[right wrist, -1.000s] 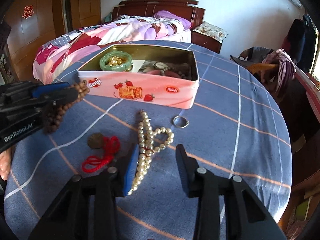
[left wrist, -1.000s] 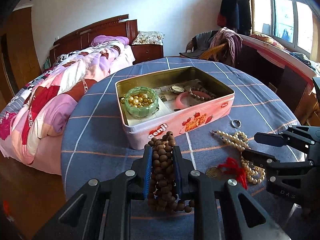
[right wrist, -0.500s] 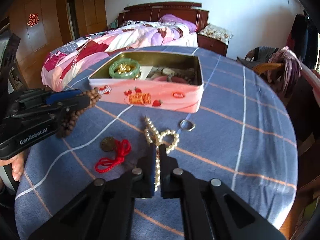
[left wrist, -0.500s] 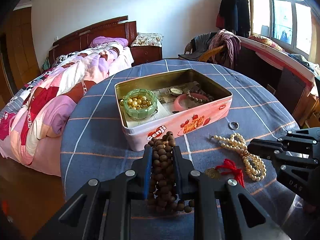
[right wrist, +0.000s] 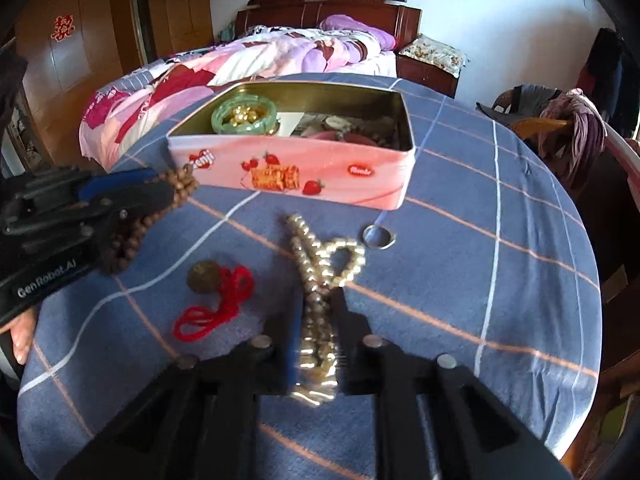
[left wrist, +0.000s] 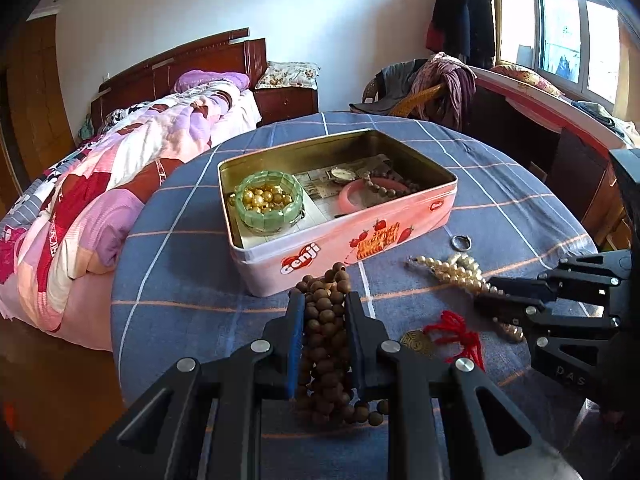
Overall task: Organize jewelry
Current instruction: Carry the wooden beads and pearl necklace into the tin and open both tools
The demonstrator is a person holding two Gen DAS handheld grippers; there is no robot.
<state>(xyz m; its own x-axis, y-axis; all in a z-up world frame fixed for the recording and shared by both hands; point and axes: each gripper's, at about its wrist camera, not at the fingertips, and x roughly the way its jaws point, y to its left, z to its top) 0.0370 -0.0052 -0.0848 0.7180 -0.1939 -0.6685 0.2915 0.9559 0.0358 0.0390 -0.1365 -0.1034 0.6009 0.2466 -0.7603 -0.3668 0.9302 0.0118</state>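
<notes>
The left gripper is closed on the wooden bead strand, which bunches between the fingers and hangs below them. The right gripper is clamped narrow on the near end of the pearl necklace; the rest of the necklace lies on the surface, its long axis running straight ahead from the gripper toward the pink tin. The tin stands open directly beyond both grippers, already containing a green bangle, a pink bangle and a watch. The left gripper is judged nearer the tin wall, so its load clears the rim first. A ring and a red-corded coin pendant remain loose on the surface between grippers and tin.
</notes>
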